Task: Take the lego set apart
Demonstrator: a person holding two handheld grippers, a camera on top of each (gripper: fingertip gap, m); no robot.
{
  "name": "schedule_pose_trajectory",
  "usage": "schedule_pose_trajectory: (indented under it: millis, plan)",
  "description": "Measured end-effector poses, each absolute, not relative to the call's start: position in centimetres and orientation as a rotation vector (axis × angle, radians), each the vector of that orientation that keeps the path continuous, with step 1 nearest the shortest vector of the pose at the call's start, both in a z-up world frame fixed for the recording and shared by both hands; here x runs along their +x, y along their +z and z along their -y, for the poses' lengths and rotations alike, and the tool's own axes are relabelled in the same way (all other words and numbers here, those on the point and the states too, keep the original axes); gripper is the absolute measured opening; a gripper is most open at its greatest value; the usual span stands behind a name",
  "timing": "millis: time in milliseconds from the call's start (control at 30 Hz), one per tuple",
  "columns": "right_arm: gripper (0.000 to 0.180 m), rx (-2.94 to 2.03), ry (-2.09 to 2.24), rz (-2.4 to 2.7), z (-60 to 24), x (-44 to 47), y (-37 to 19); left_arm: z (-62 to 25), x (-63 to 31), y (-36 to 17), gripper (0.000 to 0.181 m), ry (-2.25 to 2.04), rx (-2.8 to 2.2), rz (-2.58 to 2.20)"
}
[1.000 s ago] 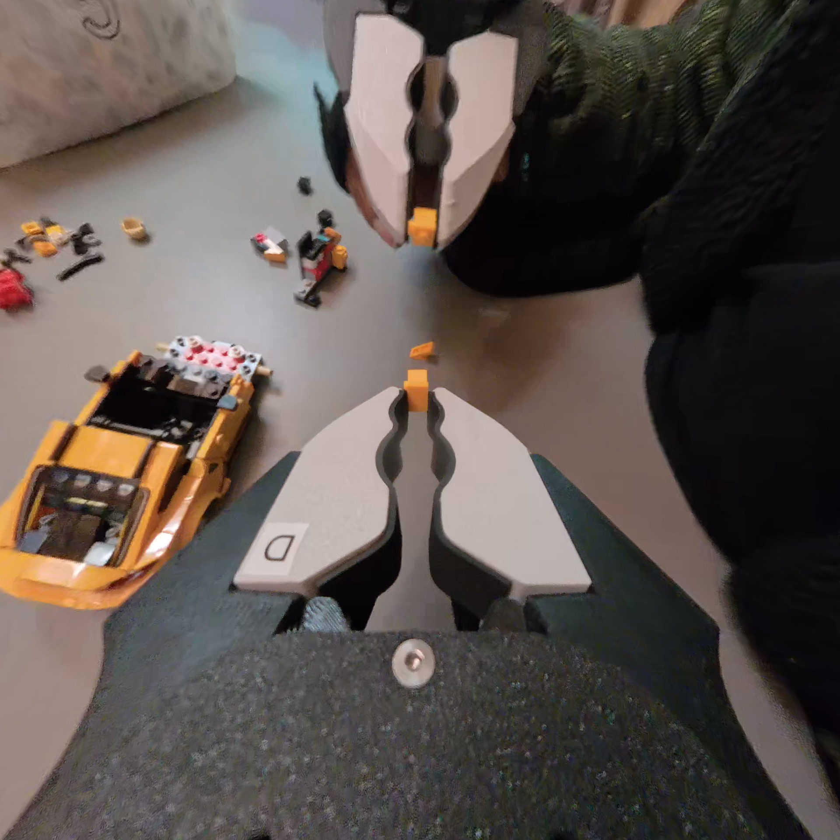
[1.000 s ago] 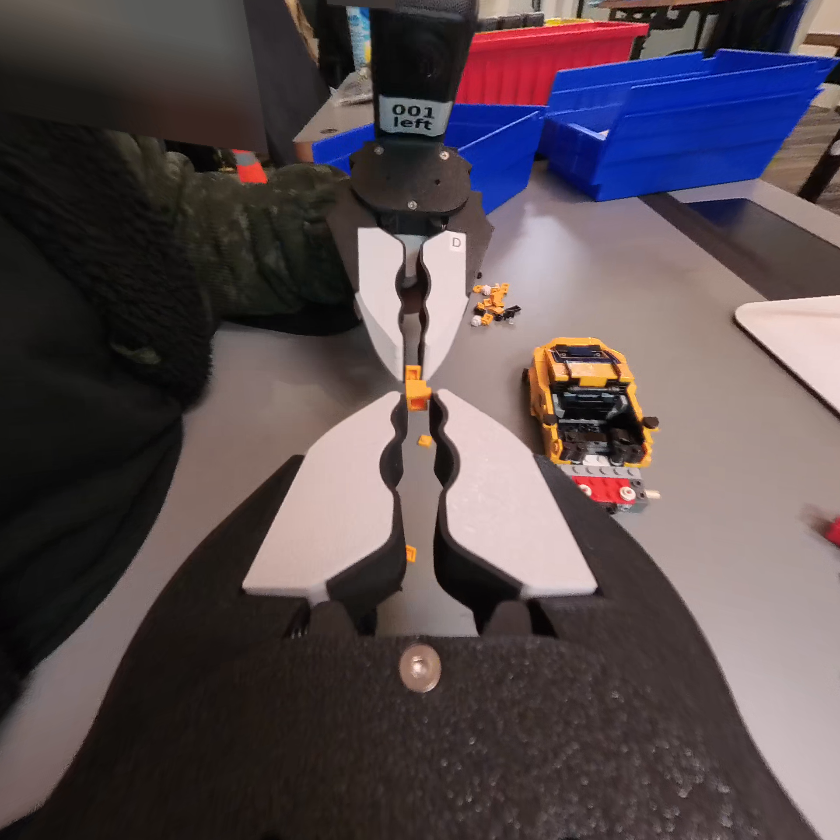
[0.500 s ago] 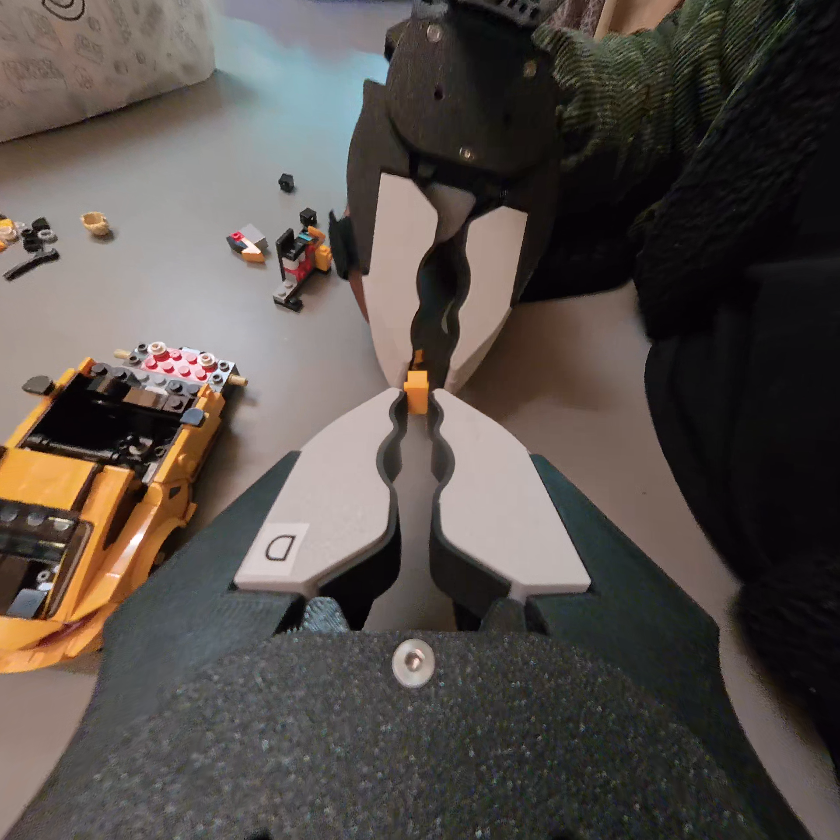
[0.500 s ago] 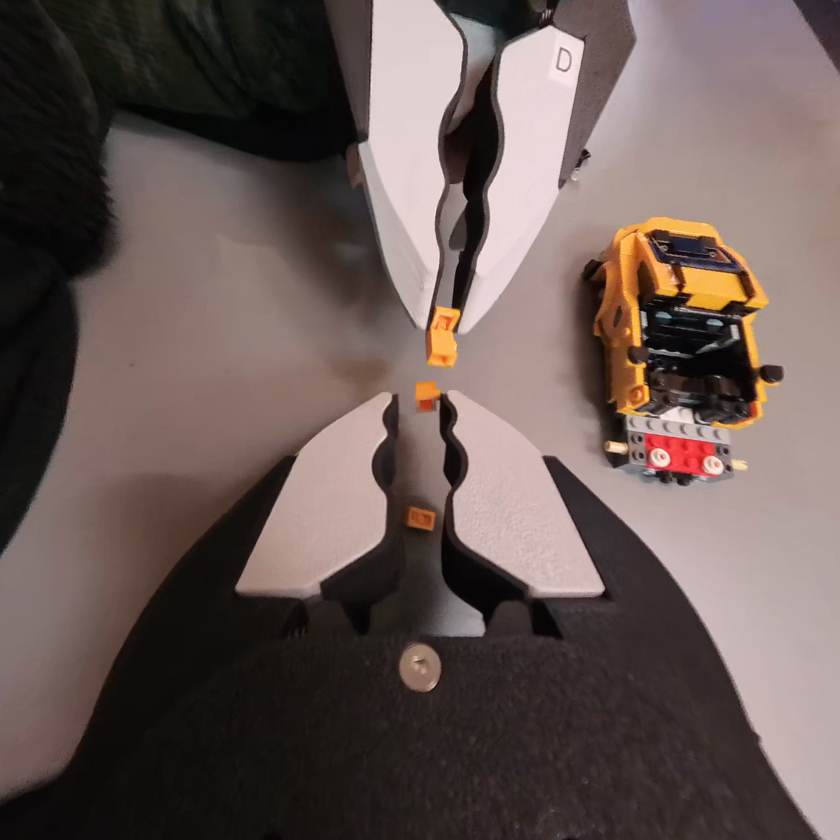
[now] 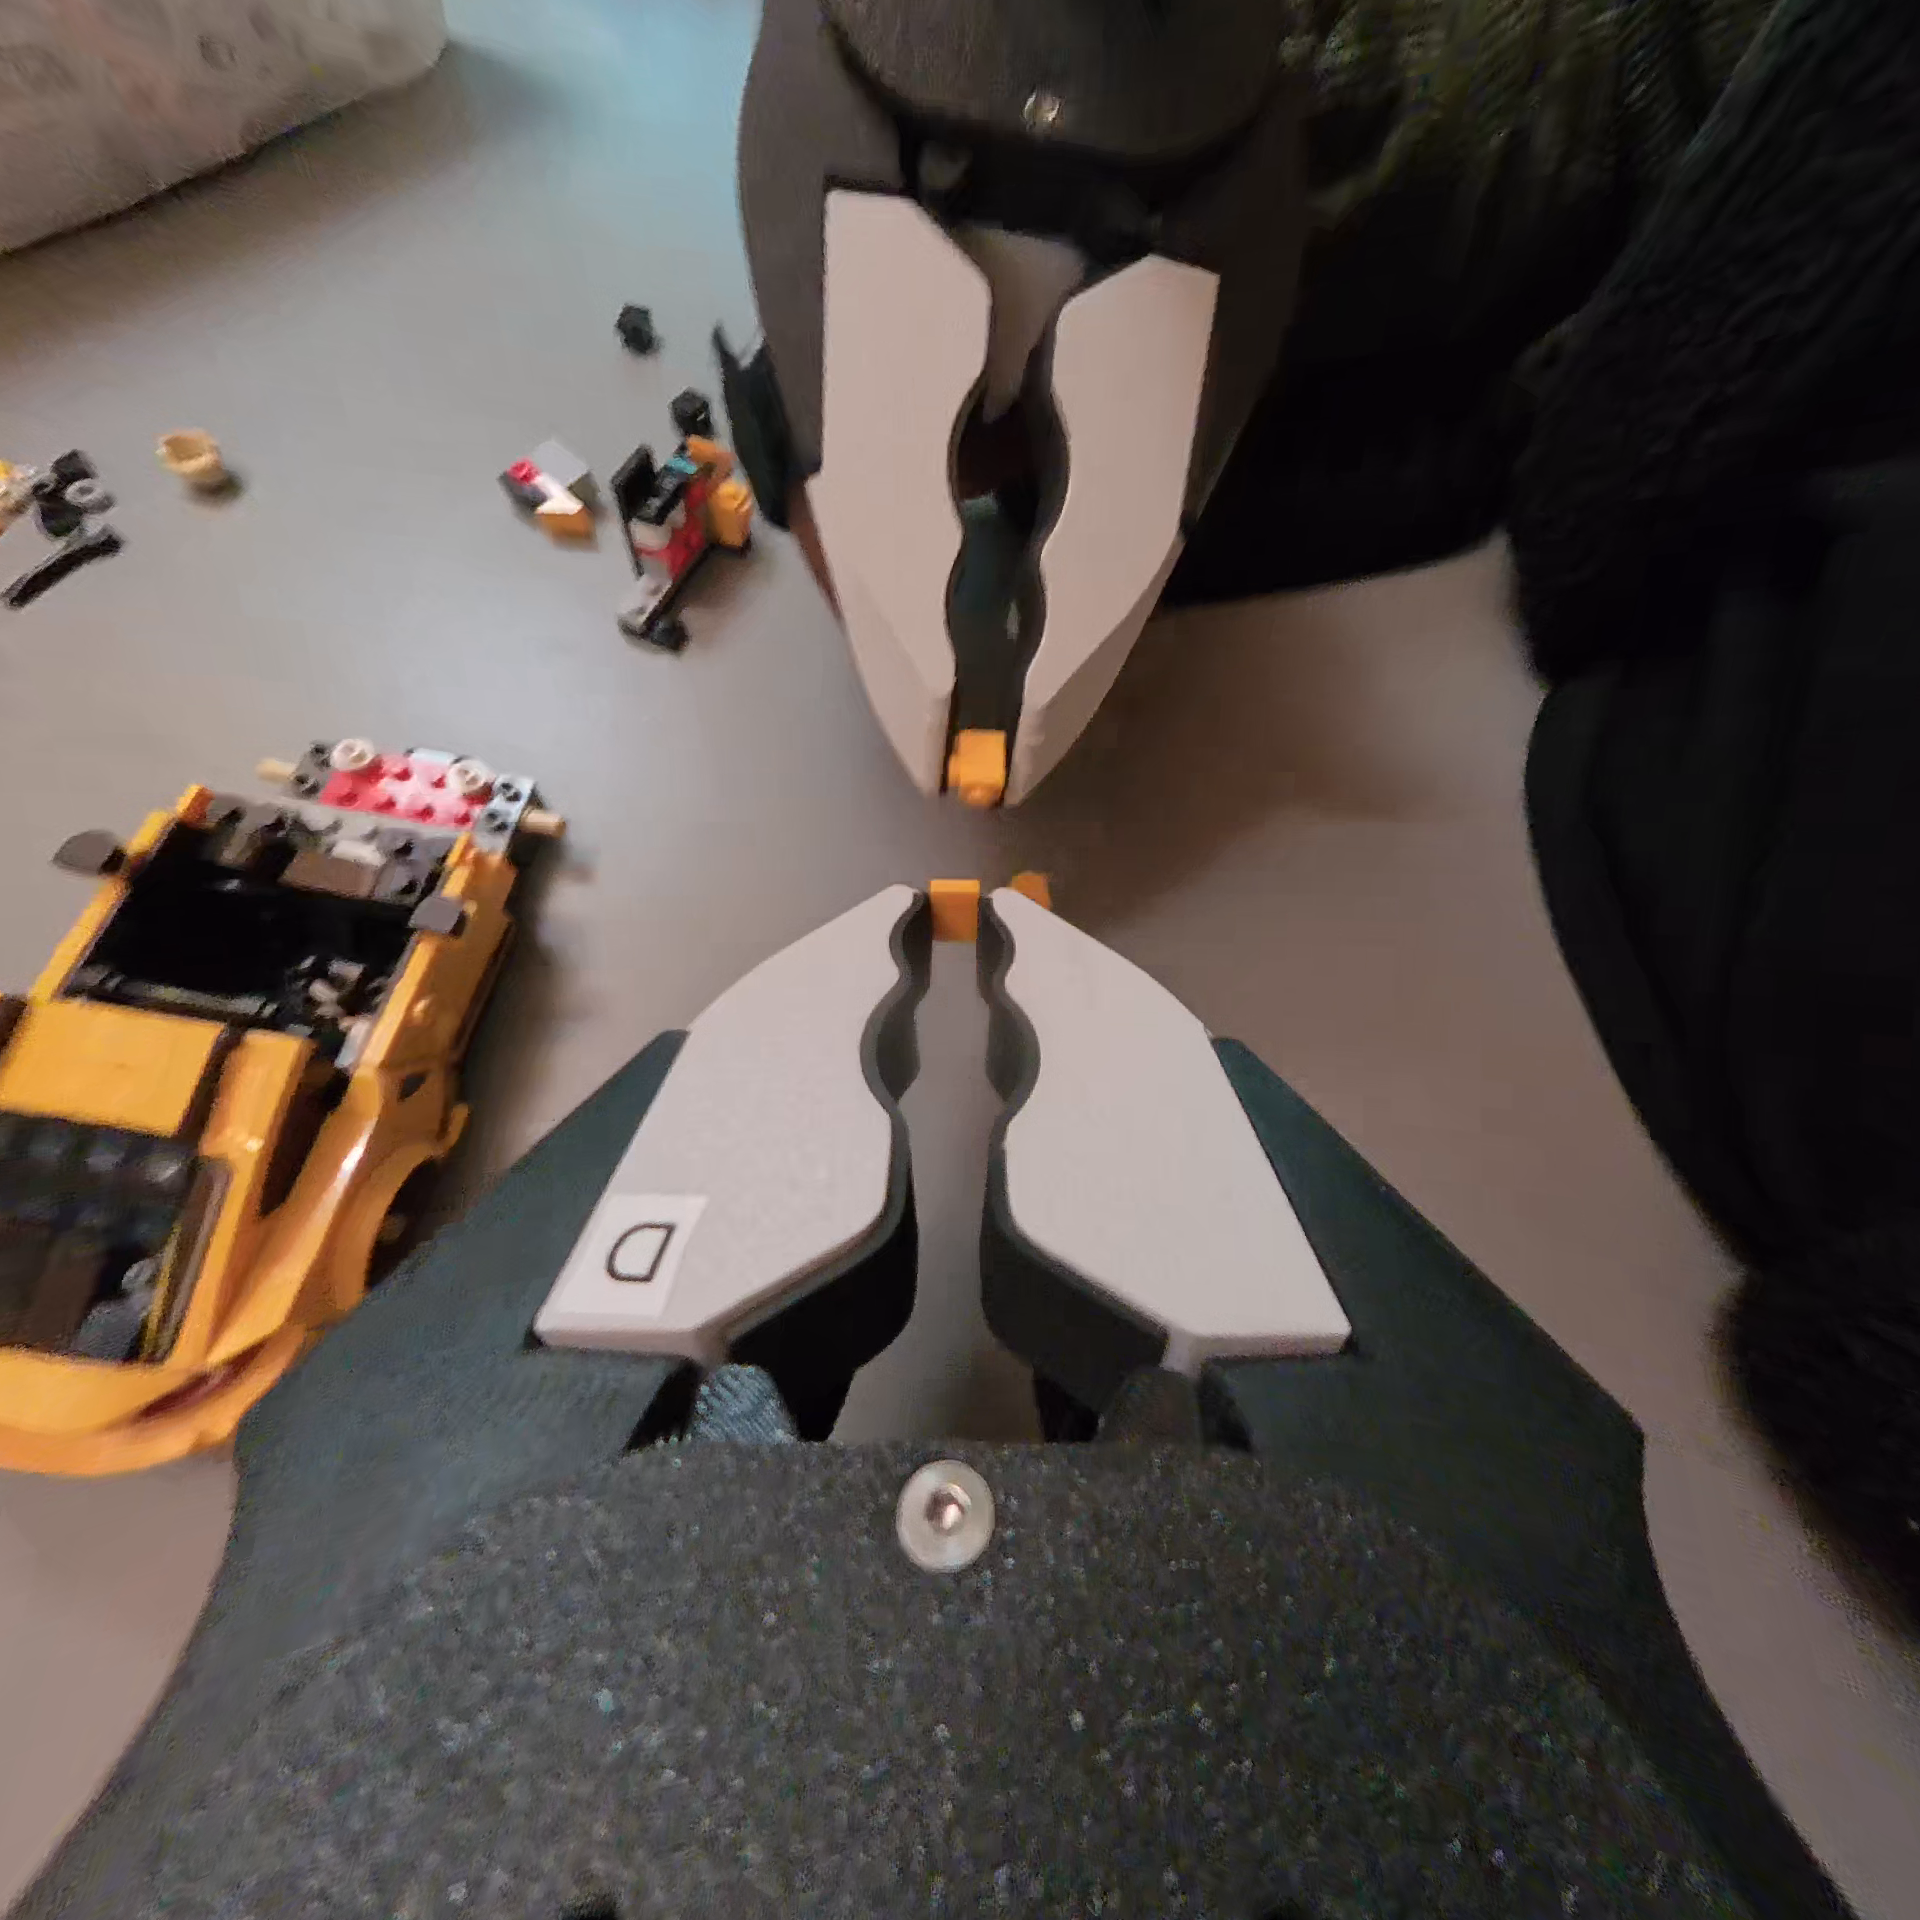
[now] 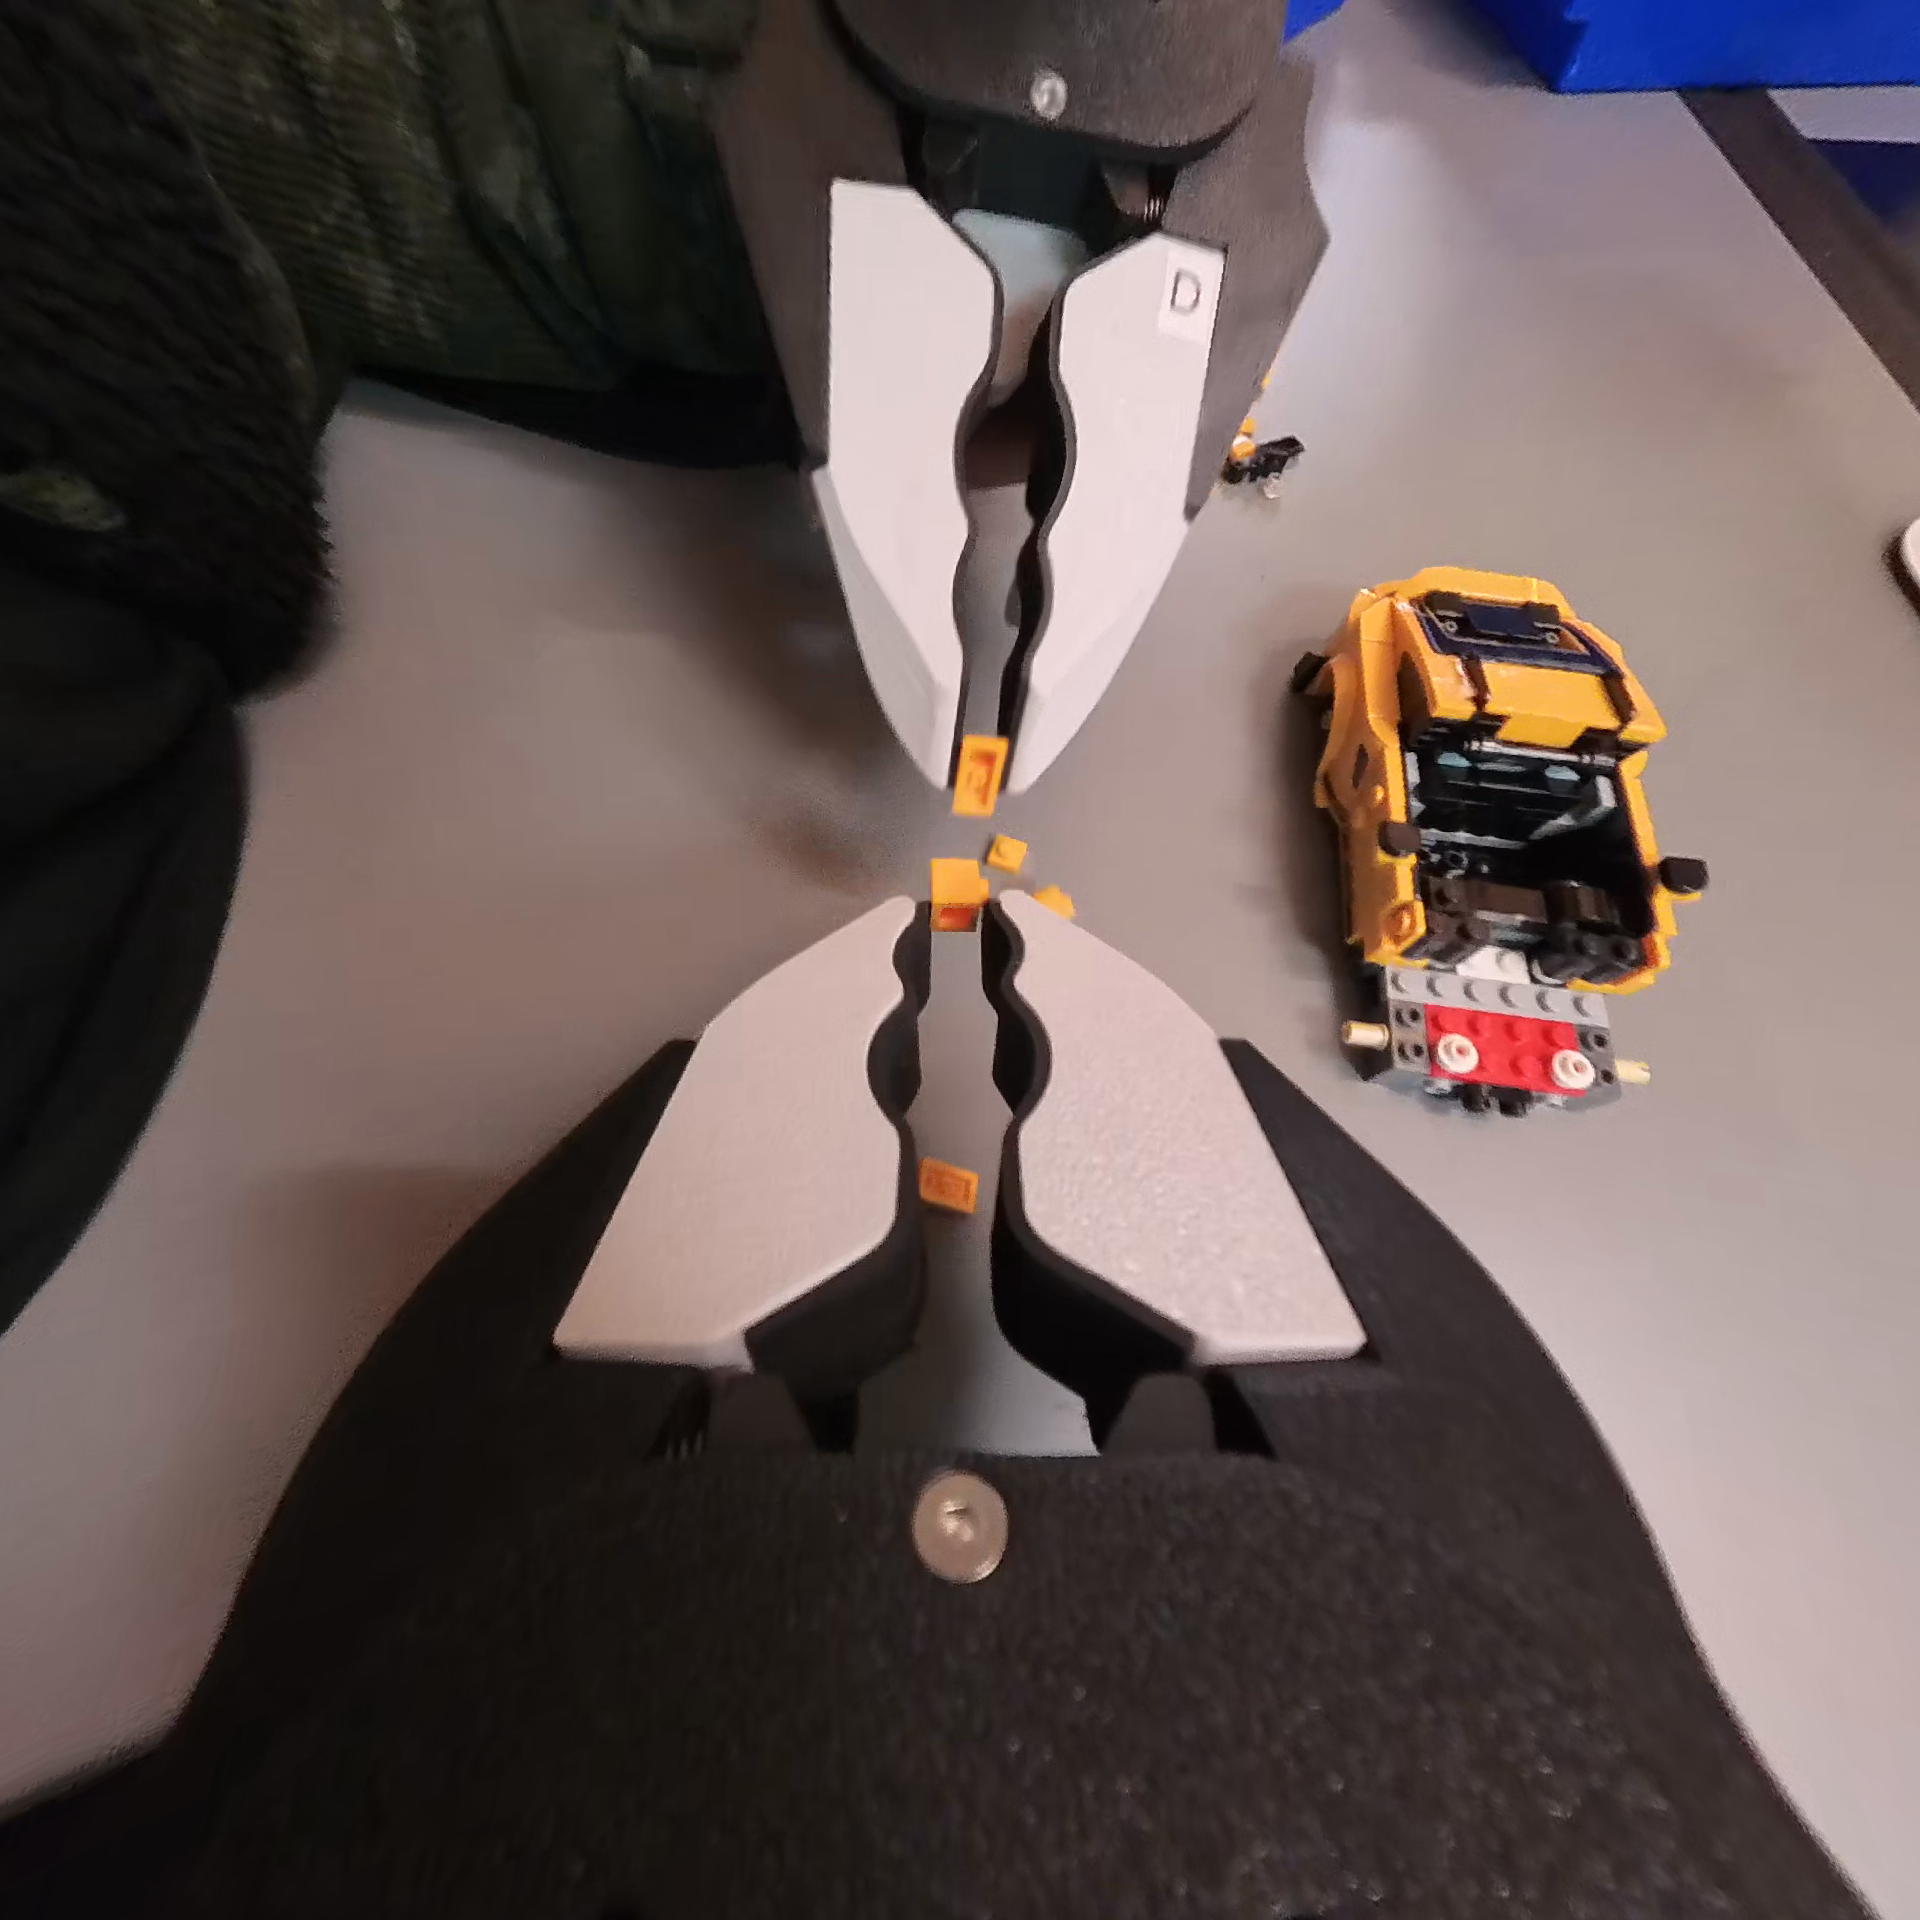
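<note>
Tongs, two pairs, met tip to tip above a grey table [image 6: 520, 727]. The left tongs [image 5: 956, 920] were clenched on a small orange brick [image 5: 955, 908], pinched at the very tips; the right wrist view showed the same brick [image 6: 978, 774] jutting out past the tips of those tongs [image 6: 978, 779]. The right tongs [image 6: 958, 914] were likewise closed on a second orange piece [image 6: 957, 894], which the left wrist view showed [image 5: 978, 767] held in the tips of the far pair [image 5: 978, 774]. The two held bricks stood near each other but apart, with a gap between them. Loose orange bits lay on the table below: one [image 6: 1007, 853] between the two sets of tips, one [image 6: 1055, 900] just beside the right tongs' tip, and one [image 6: 949, 1184] seen through the slot between the right tongs' fingers. The car [image 6: 1486, 831], orange with a black interior, stood on the table well to the side of the tongs; its roof was off, and a grey and red plate showed at one end. In the left wrist view the car [image 5: 208, 1091] sat at the left, partly cut by the frame edge. Farther off lay a small cluster of black, red and orange parts [image 5: 675, 520], a grey and red piece [image 5: 551, 494], a tan piece [image 5: 192, 457] and some black bits [image 5: 62, 520] at the left edge. Dark sleeves [image 5: 1714, 727] filled the right of that view. A blue bin [image 6: 1714, 42] stood at the table's far edge.
</note>
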State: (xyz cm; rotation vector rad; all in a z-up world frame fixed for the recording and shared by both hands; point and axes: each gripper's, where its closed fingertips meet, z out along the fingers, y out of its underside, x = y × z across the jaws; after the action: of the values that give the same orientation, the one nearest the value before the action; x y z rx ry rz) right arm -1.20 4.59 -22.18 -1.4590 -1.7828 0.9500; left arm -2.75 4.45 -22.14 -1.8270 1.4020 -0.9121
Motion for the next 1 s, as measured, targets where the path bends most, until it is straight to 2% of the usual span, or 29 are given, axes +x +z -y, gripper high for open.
schedule_pose_trajectory:
  millis: [167,300,667,1000]
  plan:
    - [0.01,-1.517,0.785,1.873,-4.9,-1.0,-24.5,-4.5,-3.3,-23.0,0.008,-0.887,-1.87,-1.426]
    - [0.02,-1.548,0.706,1.909,-5.2,-0.9,-25.6,-4.0,-3.0,-24.1,0.008,-0.871,-1.893,-1.475]
    - [0.022,-1.514,0.873,1.685,-6.5,0.8,-20.3,-3.7,-2.3,-24.5,0.012,-0.835,-1.864,-1.509]
    - [0.021,-1.56,0.849,1.71,-6.0,1.6,-21.8,-4.2,-3.9,-25.6,0.014,-0.666,-1.931,-1.581]
